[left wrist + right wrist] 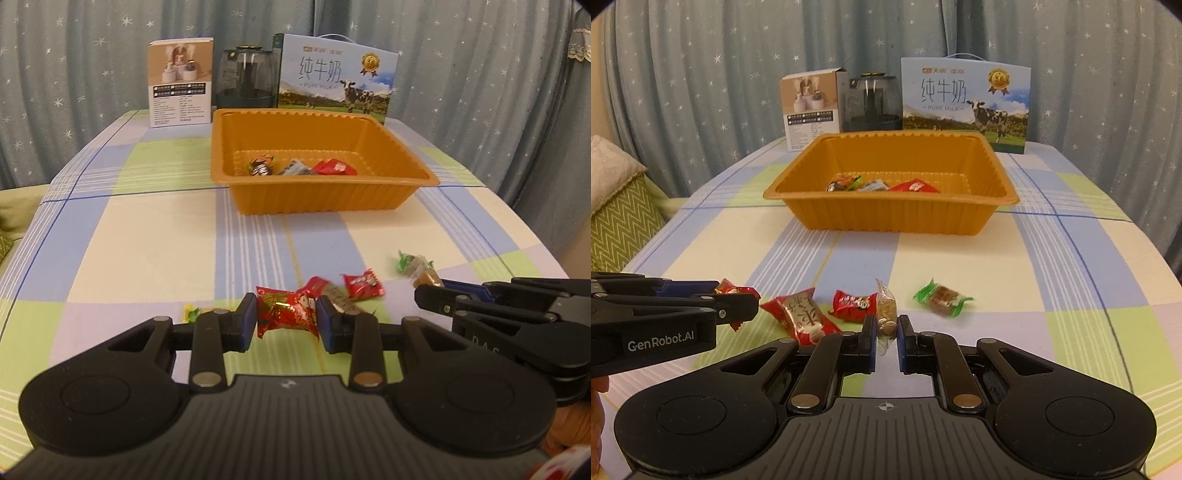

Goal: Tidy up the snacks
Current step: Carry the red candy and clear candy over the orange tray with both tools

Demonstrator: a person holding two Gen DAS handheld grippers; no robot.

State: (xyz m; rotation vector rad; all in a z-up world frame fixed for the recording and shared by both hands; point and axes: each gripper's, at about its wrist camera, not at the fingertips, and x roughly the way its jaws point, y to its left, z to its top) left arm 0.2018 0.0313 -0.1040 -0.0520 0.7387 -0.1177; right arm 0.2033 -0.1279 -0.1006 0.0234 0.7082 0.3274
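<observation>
Snacks are pinched in both my grippers: left gripper [286, 320] clamps the red packet [287, 311], right gripper [886, 329] the brown candy [886, 314]; orange tray [886, 218] lies at twelve o'clock.

Quick count — one orange tray [886, 218] in the middle of the frame with three wrapped snacks inside [882, 185].

On the checked tablecloth in the lower half there are six loose ones: three red packets (one pinched in the left gripper [287, 317], one long [803, 317], one small [854, 304]), one clear-wrapped brown candy [886, 314], one green-ended candy [943, 297], and a tiny yellow-green one [192, 313] peeking out lower left.

Along the top — two boxes (a white one [810, 109], a milk carton [966, 107]) and one dark jar [873, 103]. Two grippers.
</observation>
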